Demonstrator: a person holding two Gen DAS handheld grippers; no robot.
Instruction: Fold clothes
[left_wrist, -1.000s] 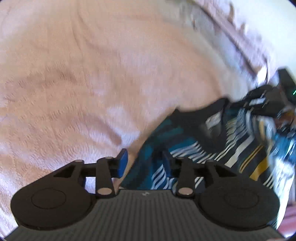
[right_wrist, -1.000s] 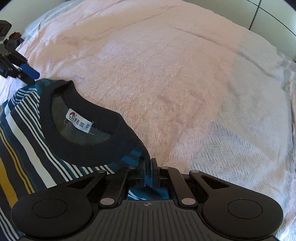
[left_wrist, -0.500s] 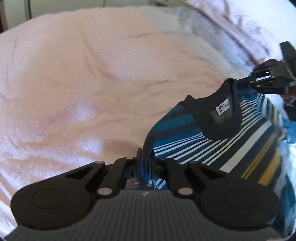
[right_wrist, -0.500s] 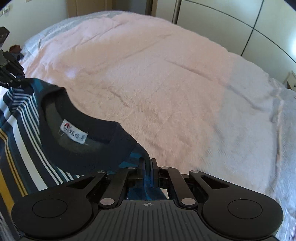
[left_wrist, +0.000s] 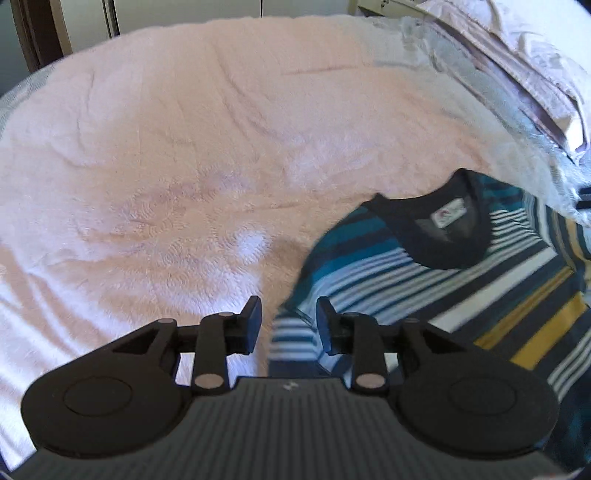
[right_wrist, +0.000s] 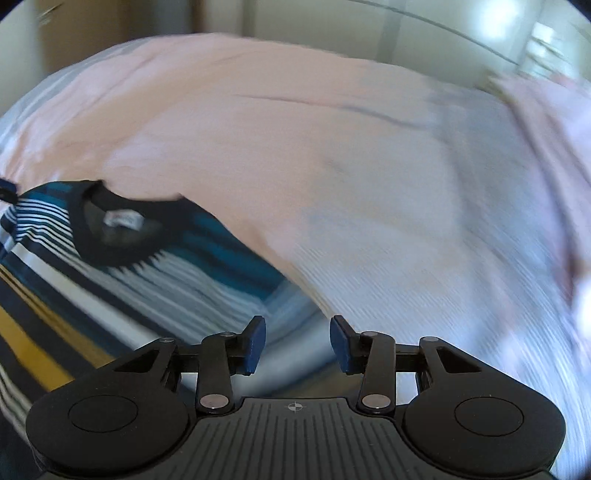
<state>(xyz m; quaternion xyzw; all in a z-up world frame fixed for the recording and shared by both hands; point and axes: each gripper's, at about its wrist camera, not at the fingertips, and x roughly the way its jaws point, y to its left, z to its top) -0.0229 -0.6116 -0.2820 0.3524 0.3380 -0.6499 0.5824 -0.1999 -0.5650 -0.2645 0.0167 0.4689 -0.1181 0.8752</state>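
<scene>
A striped sweater (left_wrist: 436, 280) in navy, teal, white and mustard lies on the bed, its dark collar and white label facing up. In the left wrist view my left gripper (left_wrist: 289, 317) is open, and the sweater's sleeve edge sits loose between its fingers. The same sweater (right_wrist: 122, 273) fills the lower left of the blurred right wrist view. My right gripper (right_wrist: 297, 341) is open there too, just past the sweater's shoulder edge, with nothing in it.
A pink textured blanket (left_wrist: 184, 166) covers the bed, with a pale blue-white part (right_wrist: 424, 258) on the right. Pillows (left_wrist: 535, 62) lie at the far right. Cupboard doors (right_wrist: 332, 29) stand behind the bed.
Both grippers were shut on the sweater's shoulders half a second ago and have opened, letting it drop flat. The right view has swung and blurred.
</scene>
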